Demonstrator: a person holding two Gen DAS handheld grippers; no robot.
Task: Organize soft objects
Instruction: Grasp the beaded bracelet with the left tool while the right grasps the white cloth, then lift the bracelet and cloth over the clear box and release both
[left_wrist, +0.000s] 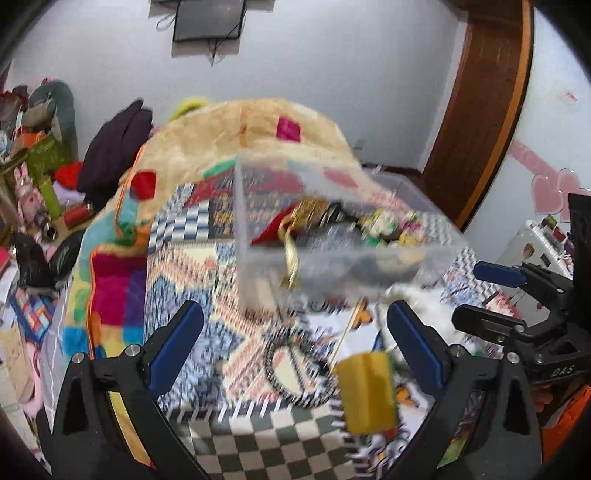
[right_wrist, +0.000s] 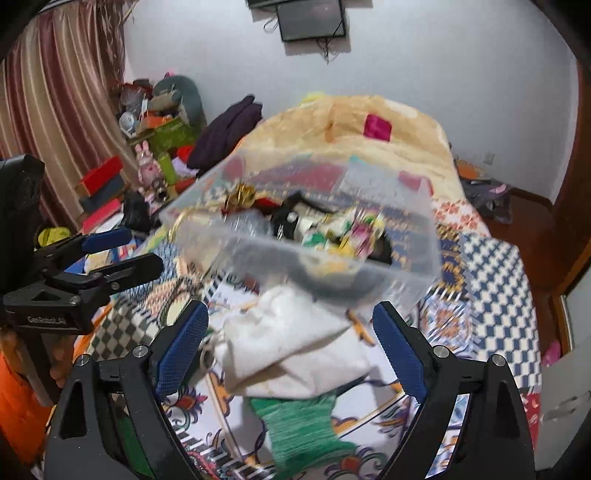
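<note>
A clear plastic bin (left_wrist: 343, 266) (right_wrist: 306, 254) holding several small mixed items stands on the patterned bed. My left gripper (left_wrist: 295, 343) is open and empty, above a yellow sponge (left_wrist: 365, 391) and a black-and-white cord loop (left_wrist: 291, 369). My right gripper (right_wrist: 291, 343) is open and empty, above a white cloth (right_wrist: 291, 347) and a green knitted piece (right_wrist: 303, 428) in front of the bin. The right gripper also shows at the right of the left wrist view (left_wrist: 491, 295); the left gripper shows at the left of the right wrist view (right_wrist: 122, 251).
A beige patchwork blanket (left_wrist: 236, 147) is heaped behind the bin. A dark garment (left_wrist: 114, 147) lies beside it. Cluttered boxes and toys (right_wrist: 147, 155) stand at the far left by striped curtains (right_wrist: 66, 92). A wooden door frame (left_wrist: 484, 110) is on the right.
</note>
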